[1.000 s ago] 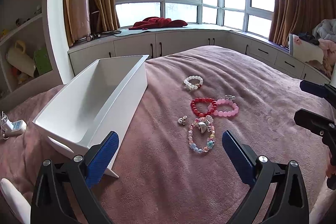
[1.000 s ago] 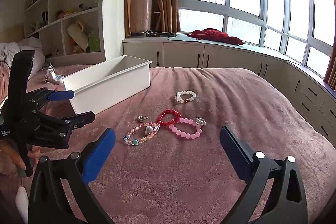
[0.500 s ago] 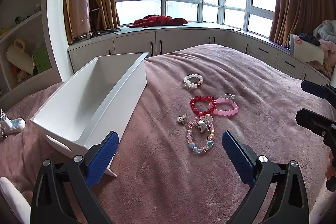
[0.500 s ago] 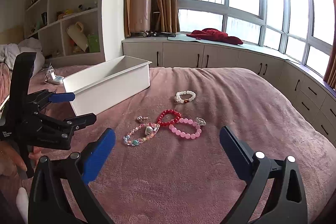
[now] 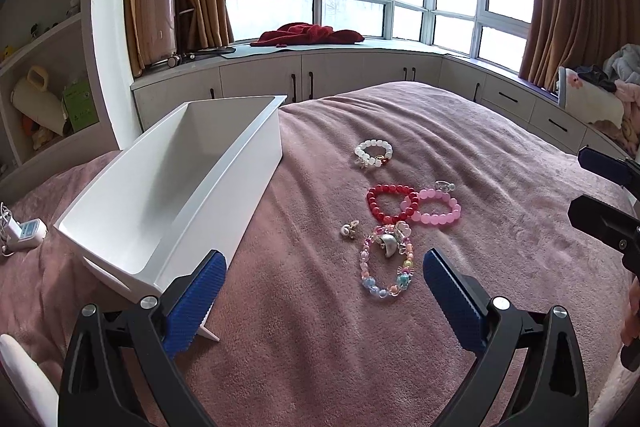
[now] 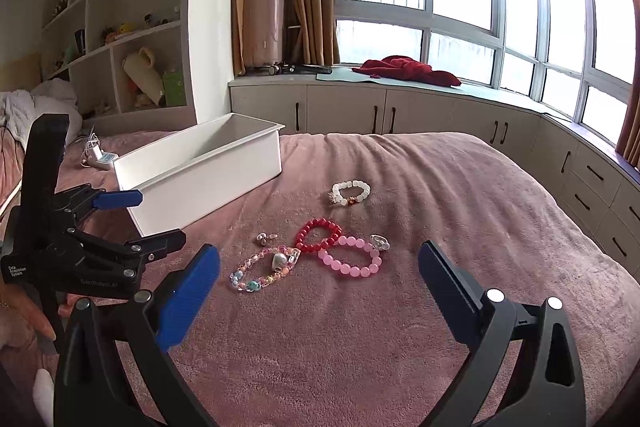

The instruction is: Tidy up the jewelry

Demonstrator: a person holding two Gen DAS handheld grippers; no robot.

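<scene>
Little shift since before: both claws stay spread, empty. Left claw (image 5: 322,285) view shows white box (image 5: 132,211) interior; right claw (image 6: 320,275) view only its outer wall, long axis receding toward windows. Bracelets (image 5: 412,205) beside it on bed (image 5: 500,155).

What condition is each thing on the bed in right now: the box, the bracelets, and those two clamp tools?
white box: upright on the blanket, nothing visible inside.
white bracelet: lying flat, apart from the others.
red bracelet: flat, touching the pink bracelet.
multicolored bracelet: flat, a silver charm on it.
left gripper: open, holding nothing.
right gripper: open, holding nothing.
</scene>
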